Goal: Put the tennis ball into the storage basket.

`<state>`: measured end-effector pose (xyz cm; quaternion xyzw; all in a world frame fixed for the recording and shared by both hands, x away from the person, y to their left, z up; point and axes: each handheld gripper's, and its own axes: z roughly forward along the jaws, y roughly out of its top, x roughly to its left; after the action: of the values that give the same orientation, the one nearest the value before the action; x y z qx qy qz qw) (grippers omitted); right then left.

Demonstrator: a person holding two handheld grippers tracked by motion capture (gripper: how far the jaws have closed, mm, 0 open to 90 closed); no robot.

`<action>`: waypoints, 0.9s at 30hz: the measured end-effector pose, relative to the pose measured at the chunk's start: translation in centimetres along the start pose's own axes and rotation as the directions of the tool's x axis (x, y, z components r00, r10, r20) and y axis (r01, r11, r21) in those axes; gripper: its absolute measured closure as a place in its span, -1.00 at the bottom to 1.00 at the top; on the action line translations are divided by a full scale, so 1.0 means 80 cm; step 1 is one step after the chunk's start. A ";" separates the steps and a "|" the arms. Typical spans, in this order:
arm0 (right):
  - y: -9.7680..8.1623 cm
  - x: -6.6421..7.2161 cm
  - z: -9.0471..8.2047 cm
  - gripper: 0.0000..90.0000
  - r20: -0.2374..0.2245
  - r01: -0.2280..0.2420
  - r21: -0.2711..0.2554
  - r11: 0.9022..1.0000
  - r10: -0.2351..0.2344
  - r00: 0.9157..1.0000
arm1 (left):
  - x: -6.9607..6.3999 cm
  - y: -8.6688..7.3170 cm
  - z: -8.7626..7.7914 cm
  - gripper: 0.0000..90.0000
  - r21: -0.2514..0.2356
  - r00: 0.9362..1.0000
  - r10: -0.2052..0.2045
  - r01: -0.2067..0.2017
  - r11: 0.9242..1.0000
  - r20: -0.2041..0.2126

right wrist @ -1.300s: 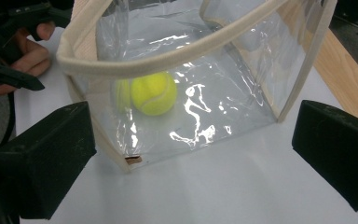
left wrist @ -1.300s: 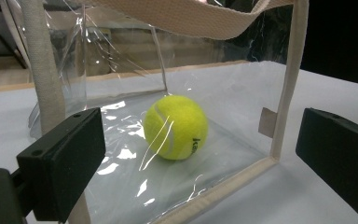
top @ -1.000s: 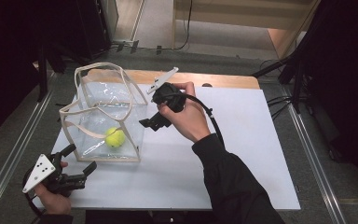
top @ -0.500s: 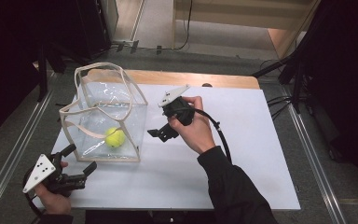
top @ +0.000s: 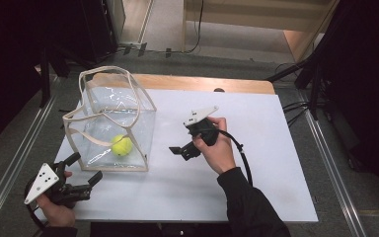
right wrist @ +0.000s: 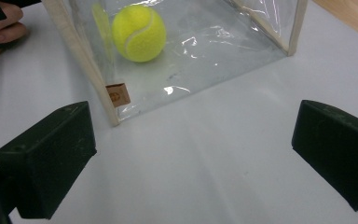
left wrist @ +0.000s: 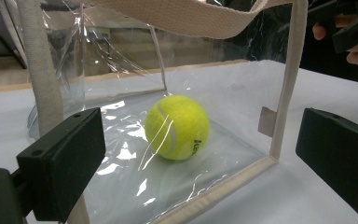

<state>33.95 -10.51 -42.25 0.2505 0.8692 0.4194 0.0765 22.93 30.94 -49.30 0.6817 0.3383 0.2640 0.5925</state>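
A clear plastic tote bag [top: 128,116] with beige trim and handles stands upright on the left of the white table. A yellow tennis ball [top: 121,145] lies on its floor. My left gripper [top: 86,167] is open at the near left corner, just outside the bag, with nothing between the jaws. In the left gripper view the ball [left wrist: 177,127] sits behind the bag's wall [left wrist: 284,93]. My right gripper [top: 180,152] is open and empty, a short way right of the bag, pointing at it. The right gripper view shows the ball [right wrist: 139,32] inside the bag [right wrist: 205,60].
The white table top [top: 256,128] has bare room to the right and near side of the bag. A wooden strip [top: 202,84] runs along the far edge. Metal rails [top: 325,148] and cables lie on the floor on both sides.
My right gripper has drawn back from the bag's top edge, moving right and toward the near side. The left gripper, bag and ball have stayed put.
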 end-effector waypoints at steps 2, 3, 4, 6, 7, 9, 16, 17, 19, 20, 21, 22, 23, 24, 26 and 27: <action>-0.011 -0.002 -0.002 -1.00 0.008 -0.009 -0.020 1.000 0.009 1.000 | 0.000 0.000 0.000 -0.97 0.001 1.000 0.000 0.000 1.000 0.000; -0.017 -0.004 -0.003 -1.00 0.005 -0.018 -0.030 0.999 0.018 1.000 | 0.000 0.000 0.000 -0.97 0.001 1.000 0.000 0.000 1.000 0.000; -0.022 -0.004 -0.003 -1.00 0.013 -0.027 -0.038 0.999 0.028 1.000 | 0.000 0.000 0.000 -0.97 0.000 1.000 0.000 0.000 1.000 -0.001; -0.033 -0.007 -0.004 -1.00 0.019 -0.030 -0.050 0.998 0.031 0.999 | 0.000 0.000 0.000 -0.97 0.001 1.000 0.000 0.000 1.000 -0.001; -0.037 -0.008 -0.006 -1.00 0.028 -0.039 -0.054 0.998 0.040 0.999 | 0.000 0.000 0.000 -0.97 0.001 1.000 0.000 0.000 1.000 -0.001; -0.048 -0.011 -0.009 -1.00 0.042 -0.052 -0.065 0.996 0.055 0.998 | 0.000 0.000 0.000 -0.97 0.001 1.000 0.000 0.000 1.000 -0.001; -0.078 -0.018 -0.021 -1.00 0.078 -0.081 -0.114 0.990 0.090 0.993 | 0.000 0.000 0.000 -0.97 0.000 1.000 -0.001 0.001 1.000 -0.002; -0.082 -0.019 -0.023 -1.00 0.081 -0.086 -0.118 0.989 0.096 0.992 | 0.000 0.000 0.000 -0.97 0.000 1.000 -0.001 0.001 1.000 -0.002; -0.089 -0.020 -0.026 -1.00 0.091 -0.096 -0.120 0.988 0.108 0.990 | 0.000 0.000 0.000 -0.97 -0.002 1.000 -0.001 0.001 1.000 -0.001; -0.094 -0.021 -0.027 -1.00 0.095 -0.103 -0.128 0.986 0.116 0.989 | 0.000 0.000 0.000 -0.97 -0.003 1.000 -0.001 0.001 1.000 0.000; -0.098 -0.022 -0.029 -1.00 0.100 -0.107 -0.132 0.985 0.120 0.988 | 0.000 0.000 0.000 -0.97 -0.002 1.000 0.000 0.000 1.000 -0.001; -0.101 -0.022 -0.031 -1.00 0.101 -0.113 -0.136 0.984 0.127 0.987 | 0.000 0.000 0.000 -0.97 -0.001 1.000 0.000 0.000 1.000 -0.001; -0.104 -0.023 -0.032 -1.00 0.106 -0.113 -0.136 0.984 0.128 0.986 | 0.000 0.000 0.001 -0.97 -0.002 1.000 0.000 0.000 1.000 0.000; -0.108 -0.023 -0.034 -1.00 0.109 -0.114 -0.142 0.983 0.130 0.986 | 0.000 0.000 0.000 -0.97 -0.002 1.000 0.001 -0.001 1.000 -0.001; -0.114 -0.024 -0.037 -1.00 0.115 -0.120 -0.151 0.981 0.138 0.984 | 0.000 0.000 0.001 -0.97 -0.002 1.000 0.000 0.000 1.000 -0.002; -0.117 -0.024 -0.040 -1.00 0.118 -0.123 -0.153 0.981 0.141 0.983 | -0.001 0.000 0.001 -0.97 -0.001 1.000 0.000 0.000 1.000 -0.001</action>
<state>31.04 -18.59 -47.57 0.3279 0.8110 0.4688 0.1223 22.93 30.89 -49.33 0.6813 0.3384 0.2647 0.5926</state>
